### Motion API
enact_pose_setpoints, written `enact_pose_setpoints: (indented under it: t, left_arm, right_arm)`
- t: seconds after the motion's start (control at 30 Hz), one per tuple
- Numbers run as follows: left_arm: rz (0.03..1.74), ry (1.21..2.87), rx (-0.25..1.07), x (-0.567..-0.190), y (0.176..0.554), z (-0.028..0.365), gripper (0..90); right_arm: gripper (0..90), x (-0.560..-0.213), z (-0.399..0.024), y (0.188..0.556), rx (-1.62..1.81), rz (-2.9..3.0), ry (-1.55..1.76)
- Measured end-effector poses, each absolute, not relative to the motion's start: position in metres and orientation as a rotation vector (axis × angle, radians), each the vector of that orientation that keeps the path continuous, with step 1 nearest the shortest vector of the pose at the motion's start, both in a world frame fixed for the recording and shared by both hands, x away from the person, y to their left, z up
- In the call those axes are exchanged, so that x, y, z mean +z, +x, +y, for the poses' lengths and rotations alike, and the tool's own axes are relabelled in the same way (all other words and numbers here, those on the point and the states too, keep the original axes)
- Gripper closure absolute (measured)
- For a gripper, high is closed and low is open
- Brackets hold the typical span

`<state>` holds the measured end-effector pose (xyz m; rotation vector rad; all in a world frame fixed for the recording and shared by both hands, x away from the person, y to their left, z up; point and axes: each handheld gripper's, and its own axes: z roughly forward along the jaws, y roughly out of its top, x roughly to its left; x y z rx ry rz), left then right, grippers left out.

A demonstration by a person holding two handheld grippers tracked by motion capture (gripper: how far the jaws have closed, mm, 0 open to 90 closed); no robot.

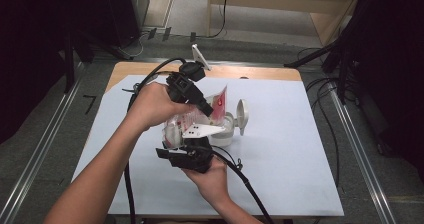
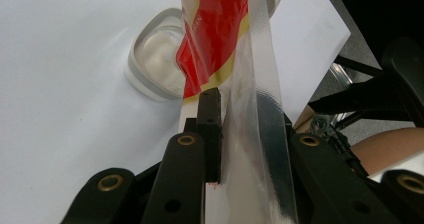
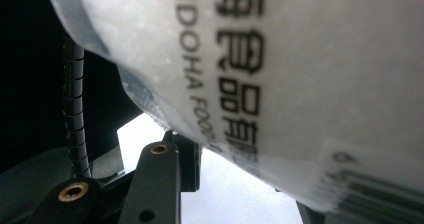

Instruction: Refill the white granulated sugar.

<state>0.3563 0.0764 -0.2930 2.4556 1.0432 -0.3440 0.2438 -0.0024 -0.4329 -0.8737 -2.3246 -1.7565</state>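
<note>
Your left gripper (image 1: 212, 115) and right gripper (image 1: 181, 143) both clamp the red-and-clear bag (image 2: 235, 64); open white jar (image 1: 227, 129) at 3 o'clock.

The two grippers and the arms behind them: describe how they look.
Both the left gripper and the right gripper are black, boxy tools with two flat black jaws hinged on brass-coloured rivets. A thick black cable trails from the left one, another from the right. A white three-cornered plate with small holes sits on the right one. The forearms are bare, with no sleeves in view.
</note>
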Motion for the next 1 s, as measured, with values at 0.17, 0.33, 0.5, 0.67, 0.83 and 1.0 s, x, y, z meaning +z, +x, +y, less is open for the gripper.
enact_pose_setpoints:
  t: [0.17, 0.33, 0.5, 0.67, 0.83, 1.0]
  left_arm:
    - [1.040, 2.459, -0.346, -0.2926, 0.3562, 0.0761, 76.7]
    - [1.029, 2.467, -0.334, -0.2924, 0.3550, 0.0755, 77.6]
    - [1.024, 2.468, -0.337, -0.2927, 0.3552, 0.0764, 78.4]
    - [1.016, 2.494, -0.292, -0.2911, 0.3535, 0.0755, 83.2]
    - [1.012, 2.493, -0.291, -0.2914, 0.3547, 0.0754, 83.3]
    - [1.019, 2.492, -0.293, -0.2904, 0.3557, 0.0751, 82.8]
  right_arm:
    - [68.9, -0.4331, -0.0030, 0.2441, -1.756, -2.330, -0.880]
    - [70.2, -0.4337, -0.0035, 0.2440, -1.757, -2.331, -0.880]
    - [70.2, -0.4342, -0.0034, 0.2442, -1.756, -2.336, -0.878]
    - [70.4, -0.4353, -0.0031, 0.2438, -1.759, -2.345, -0.870]
    - [70.4, -0.4356, -0.0039, 0.2447, -1.751, -2.334, -0.877]
    - [70.2, -0.4352, -0.0053, 0.2456, -1.757, -2.323, -0.867]
